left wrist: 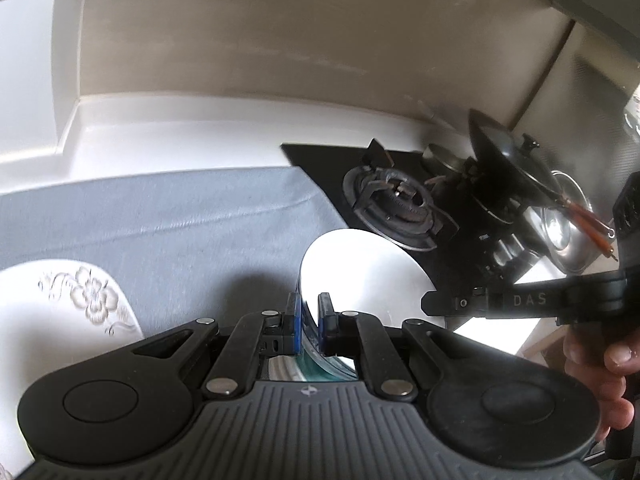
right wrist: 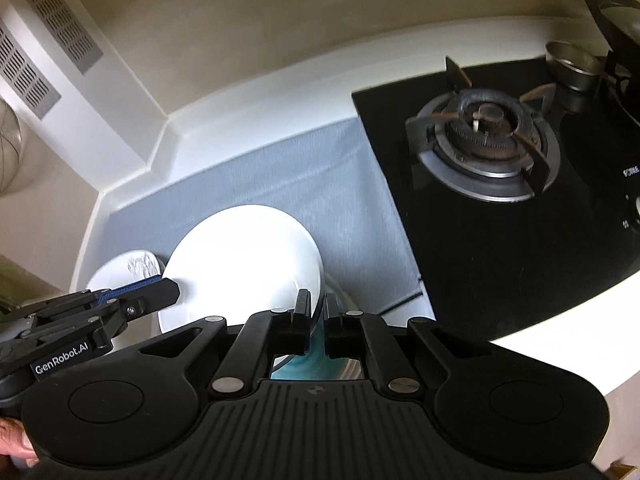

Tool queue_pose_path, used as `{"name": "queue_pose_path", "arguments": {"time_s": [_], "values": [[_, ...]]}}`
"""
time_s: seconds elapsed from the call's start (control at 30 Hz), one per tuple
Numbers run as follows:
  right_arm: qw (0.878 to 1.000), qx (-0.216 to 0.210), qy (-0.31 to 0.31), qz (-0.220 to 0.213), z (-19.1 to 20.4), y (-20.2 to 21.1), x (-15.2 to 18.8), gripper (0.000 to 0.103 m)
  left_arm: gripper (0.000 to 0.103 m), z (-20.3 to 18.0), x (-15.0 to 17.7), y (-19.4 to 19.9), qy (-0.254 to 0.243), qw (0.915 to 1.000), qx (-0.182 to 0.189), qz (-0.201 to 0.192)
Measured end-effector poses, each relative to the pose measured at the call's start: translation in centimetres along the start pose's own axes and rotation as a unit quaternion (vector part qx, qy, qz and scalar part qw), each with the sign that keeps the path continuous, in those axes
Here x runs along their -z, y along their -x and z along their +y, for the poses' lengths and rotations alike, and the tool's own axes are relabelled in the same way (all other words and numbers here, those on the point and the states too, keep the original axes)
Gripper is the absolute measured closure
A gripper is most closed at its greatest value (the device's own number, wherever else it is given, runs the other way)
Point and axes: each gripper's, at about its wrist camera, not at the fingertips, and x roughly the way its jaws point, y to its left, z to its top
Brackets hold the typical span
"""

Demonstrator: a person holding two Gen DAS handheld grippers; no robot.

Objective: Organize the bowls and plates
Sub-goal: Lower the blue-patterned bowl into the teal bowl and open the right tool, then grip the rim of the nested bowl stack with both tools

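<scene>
White bowl (right wrist: 244,264), teal underside: held above the grey mat (right wrist: 320,176) on the bench (right wrist: 248,120), rim clamped on opposite sides by left gripper (left wrist: 309,322) and right gripper (right wrist: 318,318), fingers of both closed on it. Flower-patterned plate (left wrist: 60,308): on the mat, left of the bowl. Gas hob (right wrist: 496,184): right of the mat.
</scene>
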Motion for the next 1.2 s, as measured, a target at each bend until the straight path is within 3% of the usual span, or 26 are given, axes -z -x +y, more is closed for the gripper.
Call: {"name": "queue_pose_path", "arguments": {"time_s": [0.43,1.2], "values": [[1.0,0.014,0.008,0.02,-0.2,-1.1,0.9,0.097,0.096,0.0,1.7,-1.3,0.002,0.9996,-0.007,0.026],[0.999,0.028,0.022,0.033,-0.4,-2.1,1.8,0.097,0.096,-0.7,2.6,-2.0,-0.005,0.999,-0.032,0.032]]}}
